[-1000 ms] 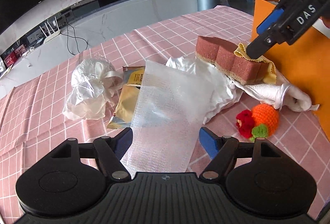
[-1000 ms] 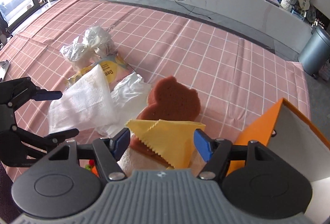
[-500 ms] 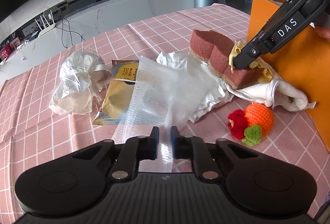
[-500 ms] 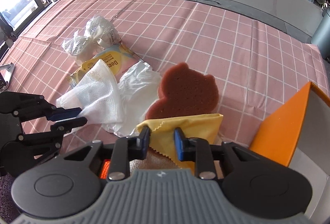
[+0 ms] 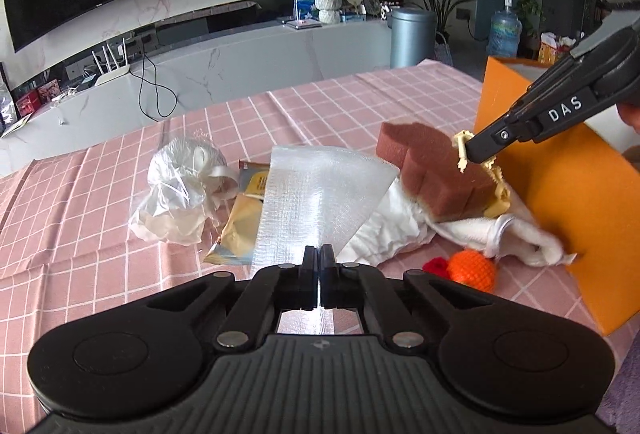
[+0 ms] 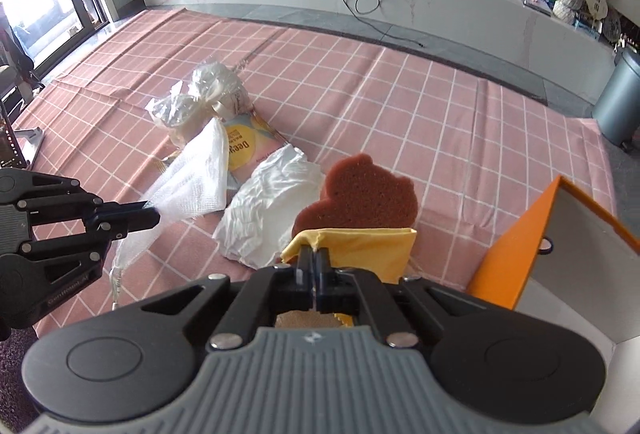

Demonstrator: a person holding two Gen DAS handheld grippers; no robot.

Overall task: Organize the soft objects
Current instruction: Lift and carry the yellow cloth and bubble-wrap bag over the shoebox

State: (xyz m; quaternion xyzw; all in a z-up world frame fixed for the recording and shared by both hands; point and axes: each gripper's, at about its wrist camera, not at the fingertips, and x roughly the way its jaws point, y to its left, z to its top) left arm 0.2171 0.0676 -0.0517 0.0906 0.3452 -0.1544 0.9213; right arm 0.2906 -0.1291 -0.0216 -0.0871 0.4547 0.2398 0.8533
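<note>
The left gripper [image 5: 319, 261] had just closed and was clamped on the near edge of a white mesh sheet [image 5: 320, 202], which was raised off the pink checked desk [image 5: 80, 202]. The right gripper [image 6: 315, 266] had likewise just closed on the yellow cloth [image 6: 360, 246] lying over the brown sponge [image 6: 360, 190], beside the orange box [image 6: 516, 246] at the right.

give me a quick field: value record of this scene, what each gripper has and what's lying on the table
surface: pink checked tablecloth
left gripper: shut on white mesh sheet
right gripper: shut on yellow cloth
under the cloth: brown sponge
beside the sponge: crumpled white bag, yellow snack packet
further left: clear bag with white contents
near the box: white towel, orange crochet ball
container: orange box
</note>
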